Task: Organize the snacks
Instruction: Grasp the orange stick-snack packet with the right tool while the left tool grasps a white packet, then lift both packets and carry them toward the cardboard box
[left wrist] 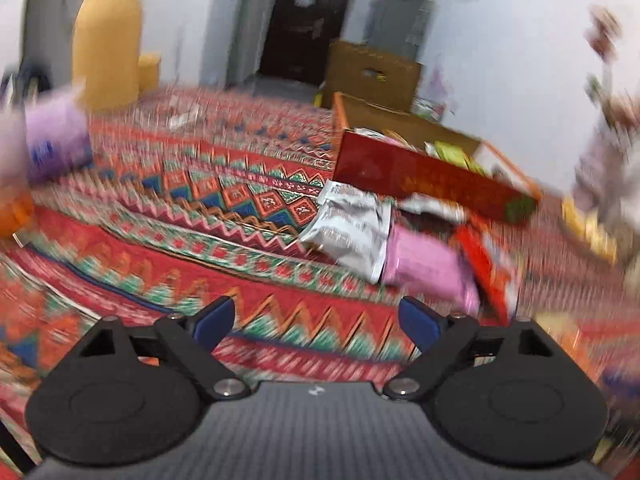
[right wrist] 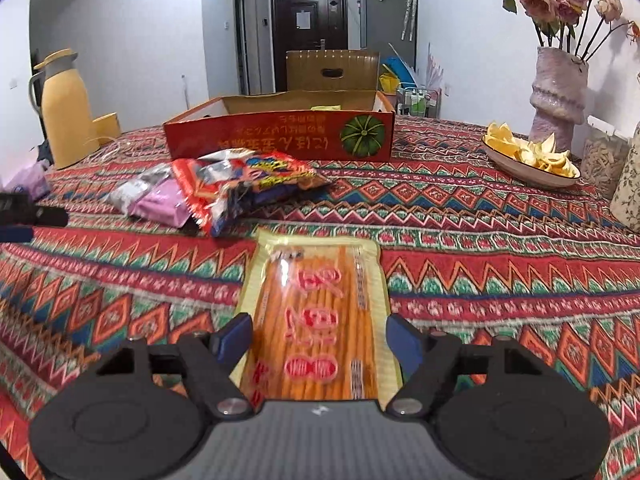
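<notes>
The red cardboard box (right wrist: 280,138) with a green pumpkin printed on its front sits open-topped on the patterned tablecloth (right wrist: 480,240), and everything else is placed from it. Just in front of the box, toward its left end, lies a small heap of snack packets: a red and blue crisp bag (right wrist: 256,176) on top, a pink packet (right wrist: 160,204) and a silver packet (right wrist: 132,190) at the heap's left edge. Nearer than the box, well apart from the heap, a yellow packet of orange stick snacks (right wrist: 316,320) lies flat between the blue pads of the right gripper (right wrist: 320,342); its jaws stand about as wide as the packet, and whether the pads touch its edges cannot be told. The left gripper (left wrist: 316,324) hangs over bare cloth left of the box with its jaws spread wide and nothing between them; its view is blurred. Right of the box stand a bowl of yellow peel (right wrist: 528,156) and a vase of dried roses (right wrist: 558,96); to the box's left is a yellow thermos jug (right wrist: 66,112).
</notes>
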Tool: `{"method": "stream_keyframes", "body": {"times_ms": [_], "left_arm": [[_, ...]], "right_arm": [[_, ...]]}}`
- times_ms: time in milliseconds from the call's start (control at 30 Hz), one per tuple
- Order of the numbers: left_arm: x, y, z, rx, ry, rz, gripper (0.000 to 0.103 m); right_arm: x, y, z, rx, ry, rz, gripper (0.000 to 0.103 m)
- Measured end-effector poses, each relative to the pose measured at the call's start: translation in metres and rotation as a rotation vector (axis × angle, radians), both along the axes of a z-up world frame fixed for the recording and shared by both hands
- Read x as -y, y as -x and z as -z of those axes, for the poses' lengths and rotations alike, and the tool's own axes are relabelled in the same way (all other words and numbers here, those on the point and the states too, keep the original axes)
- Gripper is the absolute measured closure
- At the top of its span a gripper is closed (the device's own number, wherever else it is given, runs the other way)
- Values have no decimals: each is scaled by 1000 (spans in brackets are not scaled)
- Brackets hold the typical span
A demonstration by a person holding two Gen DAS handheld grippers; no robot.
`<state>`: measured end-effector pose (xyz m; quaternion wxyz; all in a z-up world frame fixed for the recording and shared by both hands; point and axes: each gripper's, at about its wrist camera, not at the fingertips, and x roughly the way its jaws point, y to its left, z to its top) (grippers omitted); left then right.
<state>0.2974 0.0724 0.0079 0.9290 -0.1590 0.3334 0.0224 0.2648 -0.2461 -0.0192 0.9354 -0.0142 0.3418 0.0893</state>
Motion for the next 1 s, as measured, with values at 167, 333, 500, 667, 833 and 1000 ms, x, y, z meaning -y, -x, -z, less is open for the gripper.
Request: {"method": "stream_keyframes", "body": {"times_ms": [167,333,500,667,833,1000], "left_arm": [[-3,-54,-1,-57,169,-102,12],[10,-111,10,-136,113,-206,13],[26,-125,17,-105,-34,-257,42],[40,-107,30,-9,-313,-101,69],[31,-58,30,41,-398,90,70],[31,-7,25,107,-443,218,17]], "right_arm": [[-6,-24,0,-9,21,-4,29],[-14,-41,3,-3,42,-12,27],[-9,-49,4,5,28,-23,32],[2,-53,4,22,32,-4,33],[16,-47,2,25,28,41,32],[25,-31,-2,16,-33,43,19]]}}
